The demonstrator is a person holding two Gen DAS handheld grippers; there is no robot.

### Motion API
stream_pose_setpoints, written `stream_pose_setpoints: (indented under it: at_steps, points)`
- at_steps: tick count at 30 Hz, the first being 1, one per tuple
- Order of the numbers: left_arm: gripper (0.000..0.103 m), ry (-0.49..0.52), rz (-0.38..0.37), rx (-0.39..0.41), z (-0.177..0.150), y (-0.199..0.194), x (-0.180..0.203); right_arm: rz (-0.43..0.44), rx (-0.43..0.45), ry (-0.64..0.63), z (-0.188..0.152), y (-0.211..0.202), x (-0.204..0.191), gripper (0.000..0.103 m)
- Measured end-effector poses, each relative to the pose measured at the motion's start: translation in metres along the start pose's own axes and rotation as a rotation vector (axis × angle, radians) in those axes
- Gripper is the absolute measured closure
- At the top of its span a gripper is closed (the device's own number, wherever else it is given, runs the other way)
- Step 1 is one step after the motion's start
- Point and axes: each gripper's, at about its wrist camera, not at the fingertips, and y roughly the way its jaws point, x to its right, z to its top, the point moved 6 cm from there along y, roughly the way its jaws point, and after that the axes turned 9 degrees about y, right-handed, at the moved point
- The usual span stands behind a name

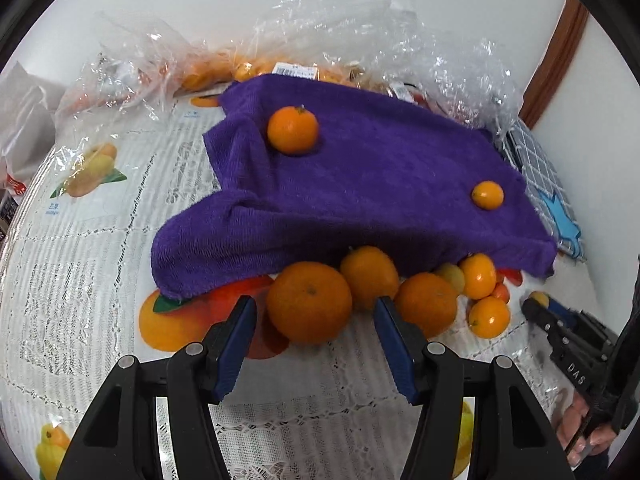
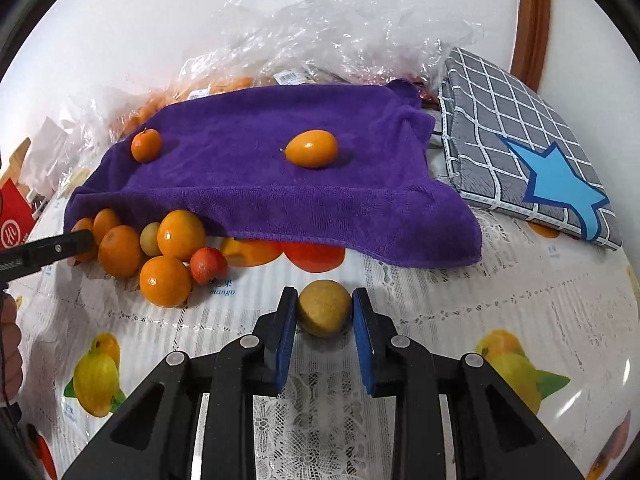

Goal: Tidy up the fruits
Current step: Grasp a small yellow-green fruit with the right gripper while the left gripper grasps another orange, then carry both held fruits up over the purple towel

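Where the fruit is to be sorted, the surface (image 2: 460,312) carries a lace-and-fruit-print cover, slick plastic by its sheen, so round fruit will likely roll on it; a purple towel (image 2: 280,184) lies draped across the far middle, soft and limp, raised over something beneath; crinkled clear bags (image 2: 320,20) sit behind it against the wall, and a checked grey pad (image 2: 520,144) lies far right.

Largest of the loose fruit, the big orange (image 1: 309,302) rests at the near edge of the towel, touching a cluster of smaller oranges (image 1: 426,304) to its right; judged firm, fairly heavy, with a dimpled skin that gives fair friction; take it across its widest girth, pads level with the middle. The left tool (image 1: 314,322) stands open around the near part of this orange, pads not touching it.

Two small citrus sit on top of the towel (image 1: 293,130) (image 1: 487,195); light, and likely to roll if the cloth shifts.

Smallest concern, the yellow-brown round fruit (image 2: 325,307) lies on the surface near the towel's near edge; the right tool (image 2: 325,308) is clamped on its two sides at mid-height; probably thin-skinned, so moderate pressure only.
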Motion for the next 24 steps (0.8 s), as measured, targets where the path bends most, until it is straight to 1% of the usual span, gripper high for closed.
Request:
stream_pose_setpoints:
  at_steps: [2,3,5,7,12,24]
  points:
    - [0.046,0.005,0.011,0.007,-0.001,-0.001,-0.001,-0.008,-0.001,-0.005,0.000,0.001,-0.001,0.075]
    - [0.048,0.005,0.014,0.009,-0.002,-0.001,-0.003,-0.013,-0.003,-0.008,0.001,0.002,-0.001,0.075]
    - [0.058,-0.003,-0.009,0.010,-0.002,-0.002,-0.003,-0.022,-0.002,-0.014,0.001,0.003,-0.002,0.075]
    - [0.063,-0.010,-0.007,0.013,-0.002,-0.003,-0.005,-0.031,-0.001,-0.019,0.001,0.002,-0.004,0.075]
    - [0.063,-0.013,-0.015,0.013,-0.001,-0.005,-0.006,-0.038,-0.003,-0.011,-0.002,-0.001,-0.002,0.075]
    - [0.063,-0.052,-0.012,0.059,-0.005,-0.027,-0.015,-0.034,-0.010,0.043,-0.003,-0.012,0.004,0.075]
